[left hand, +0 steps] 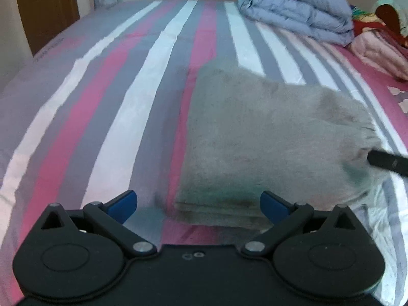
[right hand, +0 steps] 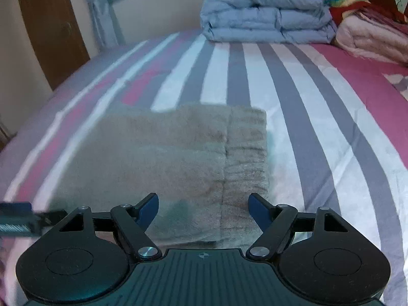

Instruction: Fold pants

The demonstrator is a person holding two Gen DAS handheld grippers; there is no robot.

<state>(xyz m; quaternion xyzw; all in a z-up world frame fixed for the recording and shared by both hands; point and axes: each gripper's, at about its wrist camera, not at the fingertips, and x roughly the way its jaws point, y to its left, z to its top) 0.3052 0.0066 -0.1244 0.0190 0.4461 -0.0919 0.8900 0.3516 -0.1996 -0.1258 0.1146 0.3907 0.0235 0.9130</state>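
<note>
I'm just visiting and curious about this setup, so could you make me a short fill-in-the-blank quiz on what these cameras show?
1. The fuzzy grey pants lie already ____ on the striped bed sheet.
2. Both the left gripper and the right gripper have their fingers ____.
3. The folded quilt at the far end of the bed is light ____.

Missing words: folded; open; blue

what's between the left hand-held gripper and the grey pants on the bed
Nothing visible. The left hand-held gripper is open, and the folded grey pants lie just ahead of its fingertips on the striped bedsheet. The blue duvet sits far back, out of the path.
</note>
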